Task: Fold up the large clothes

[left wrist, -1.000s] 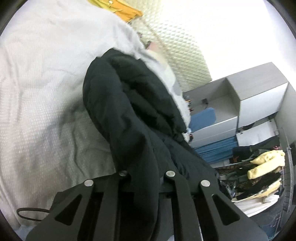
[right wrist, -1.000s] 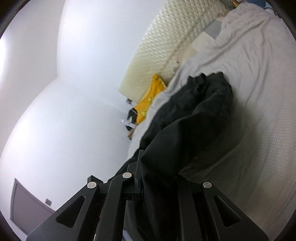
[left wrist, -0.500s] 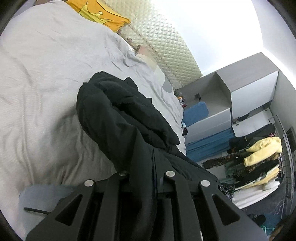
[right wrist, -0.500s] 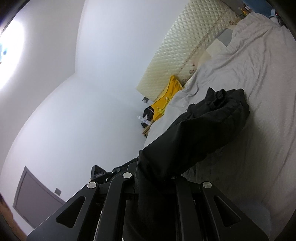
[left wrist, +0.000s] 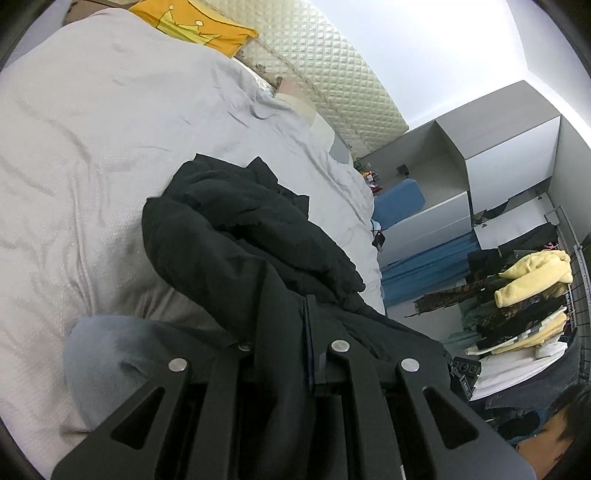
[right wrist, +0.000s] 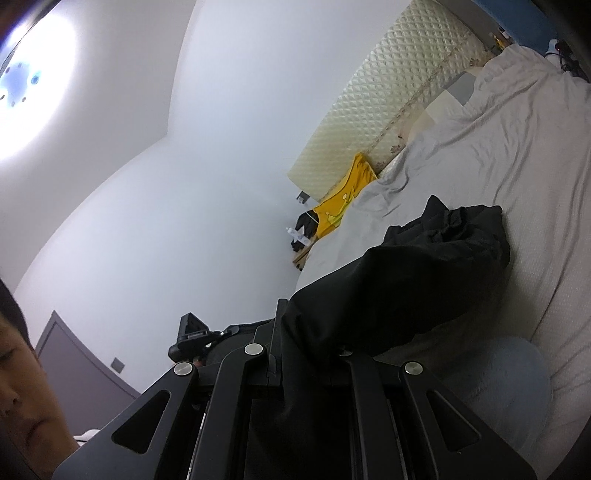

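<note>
Mostly filled by a wide bed (left wrist: 92, 155) under a pale grey cover, wrinkled, with a quilted cream headboard (left wrist: 332, 74) at its far end. Also seen in the right wrist view, same bed (right wrist: 517, 155), same headboard (right wrist: 388, 107). Stretched from the bed up to both claws: a large black garment (left wrist: 236, 229), thick and crumpled, far part resting bunched on the cover, near part lifted and hanging. Shown too from the right side as a dark bundle (right wrist: 424, 273). Beyond the bed, a grey cabinet (left wrist: 509, 147) with open shelves, and beside it a rack of hanging clothes (left wrist: 524, 295), yellow and dark. Against the headboard, a yellow pillow (left wrist: 199, 26) with a crown print. Near the bed edge, a rounded blue-grey cushion (left wrist: 107, 354). Left claw (left wrist: 310, 317) pressed together, pinching a fold of the black cloth. Right claw (right wrist: 280, 332) likewise pressed together on the cloth.
</note>
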A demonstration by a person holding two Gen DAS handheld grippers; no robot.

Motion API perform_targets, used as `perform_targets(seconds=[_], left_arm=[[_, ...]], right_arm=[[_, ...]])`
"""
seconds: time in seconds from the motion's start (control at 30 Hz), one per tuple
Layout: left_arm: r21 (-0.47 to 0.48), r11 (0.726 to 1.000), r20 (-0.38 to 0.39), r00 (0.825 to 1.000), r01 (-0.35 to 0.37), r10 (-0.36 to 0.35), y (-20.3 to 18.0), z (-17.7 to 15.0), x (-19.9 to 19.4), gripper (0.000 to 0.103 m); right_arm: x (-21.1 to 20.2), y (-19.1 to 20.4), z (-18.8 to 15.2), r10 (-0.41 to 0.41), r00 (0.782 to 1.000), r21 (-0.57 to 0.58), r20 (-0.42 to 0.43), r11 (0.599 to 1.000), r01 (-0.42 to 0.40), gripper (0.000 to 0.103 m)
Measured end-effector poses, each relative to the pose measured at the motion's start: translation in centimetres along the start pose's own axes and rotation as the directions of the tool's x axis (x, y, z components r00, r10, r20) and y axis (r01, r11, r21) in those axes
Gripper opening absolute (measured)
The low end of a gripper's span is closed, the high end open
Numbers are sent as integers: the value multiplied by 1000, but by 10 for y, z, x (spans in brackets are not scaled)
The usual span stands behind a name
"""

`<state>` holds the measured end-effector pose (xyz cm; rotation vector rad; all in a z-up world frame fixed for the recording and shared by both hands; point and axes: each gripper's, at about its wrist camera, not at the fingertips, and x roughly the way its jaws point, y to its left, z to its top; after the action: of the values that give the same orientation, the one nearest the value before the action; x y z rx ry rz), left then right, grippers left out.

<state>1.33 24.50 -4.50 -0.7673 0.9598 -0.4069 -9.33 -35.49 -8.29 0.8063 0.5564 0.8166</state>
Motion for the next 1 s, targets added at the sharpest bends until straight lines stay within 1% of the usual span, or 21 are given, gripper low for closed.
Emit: perform_targets(seconds=[0.03, 0.1, 0.2, 0.23, 0.33, 0.4, 0.53, 0.6, 0.7, 0.77, 0.83, 0.93, 1.0], left_arm=[[-4, 1000, -4, 1000, 4, -4, 3, 5, 1, 9], [-13, 1000, -9, 1000, 4, -4, 6, 15, 4, 10], [-68, 997, -18, 1000, -25, 24, 17, 47, 24, 11], [-87, 996, -20, 999, -32, 30, 19, 55, 28, 11], [-97, 993, -8, 998, -70, 70, 21, 84, 47, 11], [-103, 991, -4, 996, -87, 87, 21, 96, 57, 11], [-138, 984, -1, 993, -115, 116, 23, 124, 80, 13], [-136, 981, -1, 991, -136, 137, 22, 134, 90, 15], [-134, 972, -1, 981, -192, 194, 19, 154, 107, 17], [-133, 967, -12, 976, -219, 219, 19, 166, 117, 18], [-139, 961, -15, 971, -239, 239, 18, 175, 125, 19], [-113, 955, -19, 962, -273, 272, 15, 188, 140, 19], [-99, 948, -23, 953, -303, 302, 16, 195, 150, 20]], right_arm=[[1, -5, 5, -2, 1000, 15, 7, 1000, 1, 7], [9, -21, 23, -32, 999, 44, 31, 999, 30, 7], [26, -44, 50, -96, 994, 71, 45, 993, 92, 7], [34, -57, 61, -114, 992, 106, 47, 988, 109, 7], [56, -81, 88, -129, 991, 152, 47, 981, 121, 7], [69, -94, 105, -136, 989, 174, 51, 977, 125, 7], [96, -122, 137, -176, 983, 242, 49, 957, 159, 8], [108, -139, 151, -198, 979, 284, 42, 942, 178, 8], [124, -169, 170, -229, 973, 368, 34, 908, 201, 8], [135, -184, 180, -252, 967, 400, 23, 889, 222, 8], [144, -194, 187, -279, 960, 413, 3, 875, 253, 9], [155, -205, 196, -310, 951, 426, -18, 858, 288, 9], [164, -213, 203, -331, 943, 426, -37, 848, 314, 9]])
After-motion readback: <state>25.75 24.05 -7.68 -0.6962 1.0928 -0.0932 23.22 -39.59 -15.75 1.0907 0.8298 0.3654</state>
